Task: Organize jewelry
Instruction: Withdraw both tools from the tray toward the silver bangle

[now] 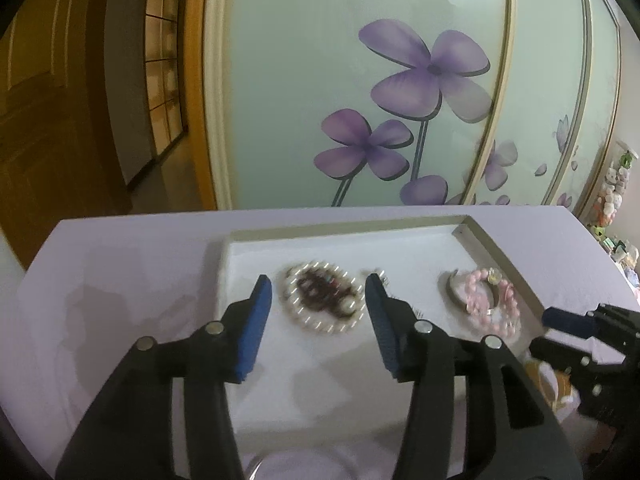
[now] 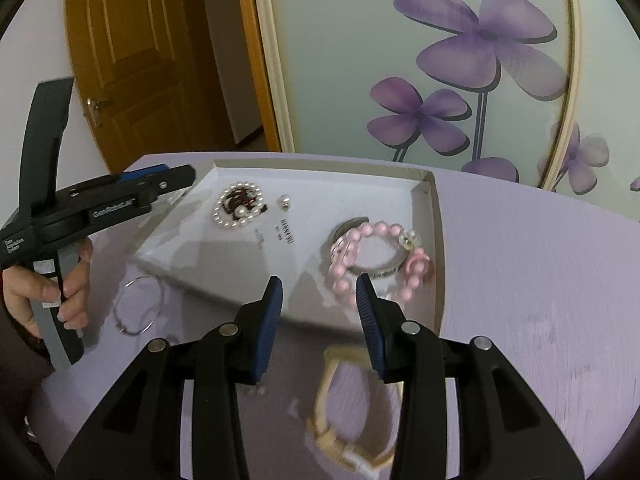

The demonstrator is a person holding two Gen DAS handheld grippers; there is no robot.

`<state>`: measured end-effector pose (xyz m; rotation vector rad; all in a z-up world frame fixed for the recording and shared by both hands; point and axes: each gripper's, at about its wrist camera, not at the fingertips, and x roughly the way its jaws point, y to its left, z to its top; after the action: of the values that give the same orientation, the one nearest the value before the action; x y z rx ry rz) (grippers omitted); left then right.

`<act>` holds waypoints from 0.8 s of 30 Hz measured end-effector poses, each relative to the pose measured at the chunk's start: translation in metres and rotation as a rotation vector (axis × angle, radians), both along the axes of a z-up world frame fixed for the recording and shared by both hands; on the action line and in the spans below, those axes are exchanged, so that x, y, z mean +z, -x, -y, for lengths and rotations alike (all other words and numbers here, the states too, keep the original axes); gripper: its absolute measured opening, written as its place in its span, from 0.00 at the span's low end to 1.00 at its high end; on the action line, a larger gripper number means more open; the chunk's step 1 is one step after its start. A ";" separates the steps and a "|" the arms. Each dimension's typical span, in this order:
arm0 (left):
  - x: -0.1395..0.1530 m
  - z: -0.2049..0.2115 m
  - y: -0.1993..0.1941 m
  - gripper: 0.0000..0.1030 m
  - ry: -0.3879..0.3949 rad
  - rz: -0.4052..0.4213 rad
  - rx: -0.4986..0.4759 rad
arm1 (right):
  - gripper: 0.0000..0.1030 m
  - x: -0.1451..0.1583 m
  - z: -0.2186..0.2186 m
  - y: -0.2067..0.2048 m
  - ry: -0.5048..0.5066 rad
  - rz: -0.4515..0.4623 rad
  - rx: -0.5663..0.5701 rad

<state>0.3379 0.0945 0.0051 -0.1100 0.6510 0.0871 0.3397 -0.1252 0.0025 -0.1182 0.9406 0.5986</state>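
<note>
Seemingly clear tray [image 2: 438, 240] rim beside bracelet [image 2: 352, 276]

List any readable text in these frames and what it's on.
"GenRobot.AI": white lettering on the side of the left gripper.
White label on its rear body: too small to read.
Dark print on the white tray floor: blurred, unreadable.
Engraved silver bangle: unreadable.

The right gripper [image 2: 318, 294] hangs with jaws apart and empty over the near edge of a white tray [image 2: 438, 240]. In the tray lie a pearl bracelet [image 2: 239, 205] and a pink bead bracelet [image 2: 376, 260]. A gold watch [image 2: 352, 400] and a thin wire bangle [image 2: 138, 305] lie on the purple table [image 2: 540, 280].
</note>
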 end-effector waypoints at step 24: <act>-0.051 0.016 0.068 0.86 -0.061 -0.219 0.013 | 0.39 0.017 0.034 0.062 -0.047 0.005 -0.029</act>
<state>0.2698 0.0790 -0.0457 -0.0455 0.8652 0.1325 0.2774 -0.1596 0.0192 -0.0638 0.9215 0.5928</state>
